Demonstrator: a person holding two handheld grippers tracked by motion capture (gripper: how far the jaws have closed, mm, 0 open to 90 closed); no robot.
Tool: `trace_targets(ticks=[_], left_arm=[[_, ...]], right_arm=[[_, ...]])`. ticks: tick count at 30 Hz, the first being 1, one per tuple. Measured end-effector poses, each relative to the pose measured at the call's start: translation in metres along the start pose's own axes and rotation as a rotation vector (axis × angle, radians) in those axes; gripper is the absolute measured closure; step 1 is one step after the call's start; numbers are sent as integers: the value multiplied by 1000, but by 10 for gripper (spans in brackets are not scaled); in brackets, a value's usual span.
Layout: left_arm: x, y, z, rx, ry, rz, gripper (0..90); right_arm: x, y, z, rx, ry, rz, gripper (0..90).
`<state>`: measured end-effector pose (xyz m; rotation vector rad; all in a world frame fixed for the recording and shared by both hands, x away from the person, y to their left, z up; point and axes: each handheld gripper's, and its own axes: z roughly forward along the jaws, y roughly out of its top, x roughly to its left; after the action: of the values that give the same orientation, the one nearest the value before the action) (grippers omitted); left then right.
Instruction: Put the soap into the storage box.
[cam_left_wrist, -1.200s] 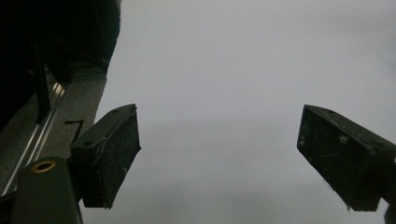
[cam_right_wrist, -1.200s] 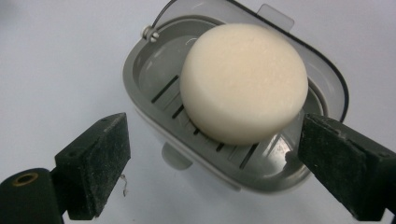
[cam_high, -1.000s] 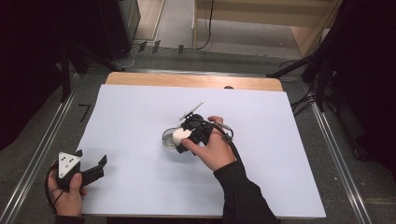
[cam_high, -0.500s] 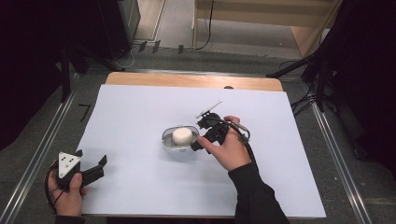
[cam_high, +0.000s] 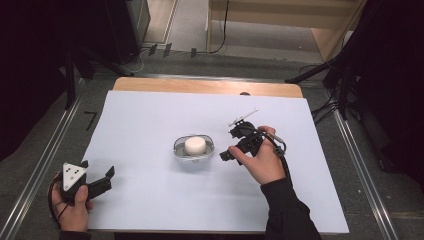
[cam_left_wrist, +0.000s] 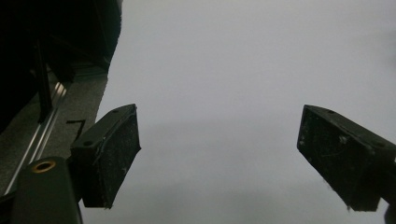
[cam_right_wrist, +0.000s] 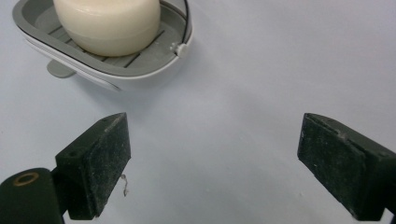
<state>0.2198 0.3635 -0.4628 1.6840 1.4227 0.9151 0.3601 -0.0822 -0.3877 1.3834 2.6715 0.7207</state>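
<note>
Right tool, jaws apart and empty, sits just beside the soap dish rim on bare table.

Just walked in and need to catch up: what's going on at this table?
A person holds a gripper in each hand over a white table. A bar of soap sits in a grey soap dish mid-table. The right gripper is beside the dish, open, with nothing between its fingers and not touching the dish. The left gripper rests near the front left corner, open too, well apart from the dish.
</note>
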Motion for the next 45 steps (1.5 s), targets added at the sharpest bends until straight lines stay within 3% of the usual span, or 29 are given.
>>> trace_targets(ticks=[24,45], left_arm=[[0,0,0,3,5,3,138],[-1,0,0,2,9,3,138]], right_arm=[[-48,-52,-7,-18,-40,95,81],[-74,-100,-9,-72,-67,160,73]])
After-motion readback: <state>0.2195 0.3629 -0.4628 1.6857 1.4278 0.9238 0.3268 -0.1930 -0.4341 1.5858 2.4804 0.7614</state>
